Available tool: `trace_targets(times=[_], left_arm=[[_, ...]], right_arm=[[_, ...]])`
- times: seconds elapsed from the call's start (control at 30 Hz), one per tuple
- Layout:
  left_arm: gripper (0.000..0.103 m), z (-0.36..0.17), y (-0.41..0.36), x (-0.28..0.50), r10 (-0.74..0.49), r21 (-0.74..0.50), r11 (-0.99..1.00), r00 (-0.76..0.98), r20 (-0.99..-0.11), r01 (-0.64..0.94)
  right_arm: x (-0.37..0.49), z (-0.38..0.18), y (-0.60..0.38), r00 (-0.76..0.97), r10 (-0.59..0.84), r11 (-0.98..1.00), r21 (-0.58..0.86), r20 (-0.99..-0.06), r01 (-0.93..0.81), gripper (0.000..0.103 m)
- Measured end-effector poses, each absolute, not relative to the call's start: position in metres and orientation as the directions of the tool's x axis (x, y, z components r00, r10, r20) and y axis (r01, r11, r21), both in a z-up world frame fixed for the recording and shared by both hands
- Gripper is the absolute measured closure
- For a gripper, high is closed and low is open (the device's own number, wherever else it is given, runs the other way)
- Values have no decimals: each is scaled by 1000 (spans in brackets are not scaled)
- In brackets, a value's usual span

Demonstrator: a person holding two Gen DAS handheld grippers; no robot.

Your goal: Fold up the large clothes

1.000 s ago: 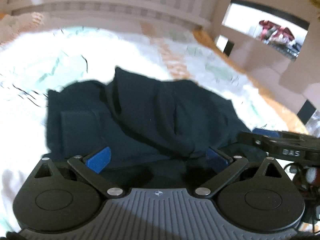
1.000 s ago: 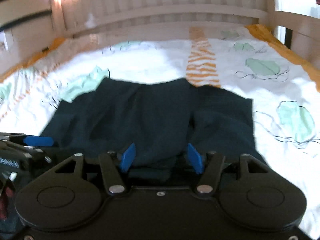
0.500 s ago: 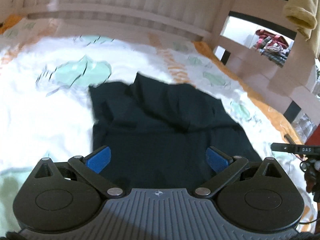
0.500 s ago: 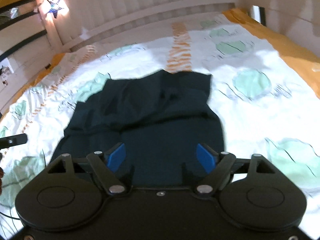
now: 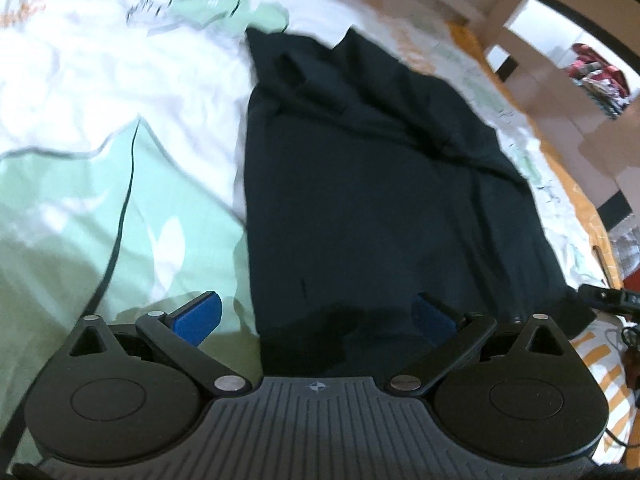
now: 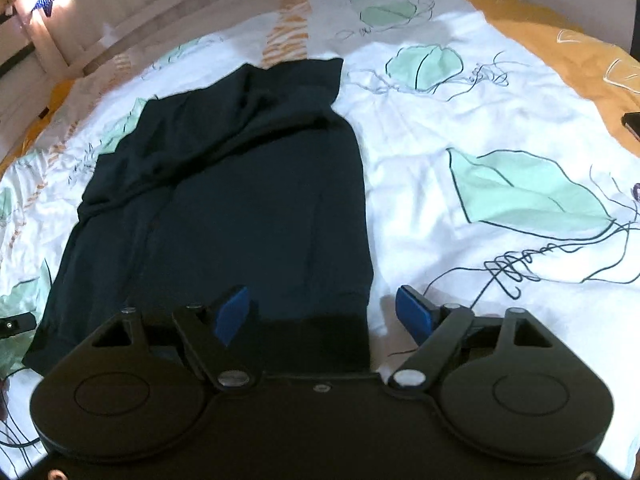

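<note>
No text, number or brand name can be read anywhere in these views. The only sign is a small compass-like emblem (image 5: 315,387), pale on grey, stamped at the middle of the top edge of the ribbed grey housing of the left gripper (image 5: 316,316); it carries no letters. The other gripper body, seen at the right edge of the left wrist view, has a faint pale patch (image 5: 632,299) too blurred to read. The bedsheet (image 6: 460,208) shows only drawn leaf shapes and scribbled dark lines, which form no legible words.
</note>
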State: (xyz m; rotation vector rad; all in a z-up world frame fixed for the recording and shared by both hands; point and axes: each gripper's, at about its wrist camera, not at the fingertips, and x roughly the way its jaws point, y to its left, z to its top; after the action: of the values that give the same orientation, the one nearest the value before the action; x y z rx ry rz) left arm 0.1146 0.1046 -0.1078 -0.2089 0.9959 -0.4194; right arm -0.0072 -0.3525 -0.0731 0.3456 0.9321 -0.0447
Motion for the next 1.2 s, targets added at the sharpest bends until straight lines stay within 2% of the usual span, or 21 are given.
trace_targets(times=[0.17,0.33,0.97,1.2], left_arm=[[0,-115,96,120,-422,-331,904,432,-797,271],[0,-123,90,122,-402,-305,910,409,-820,282],[0,-126,74,122,-316,-224,943,453,-834,246],[1,-123,80,121,-340,-257,937,438,-832,238]], right_arm=[[4,-82,-344,540,124,964,230,-832,132,5],[10,-90,-344,513,165,962,252,-843,105,0],[23,-100,-346,458,242,945,314,-855,87,0],[23,-100,-347,458,254,941,326,-852,84,0]])
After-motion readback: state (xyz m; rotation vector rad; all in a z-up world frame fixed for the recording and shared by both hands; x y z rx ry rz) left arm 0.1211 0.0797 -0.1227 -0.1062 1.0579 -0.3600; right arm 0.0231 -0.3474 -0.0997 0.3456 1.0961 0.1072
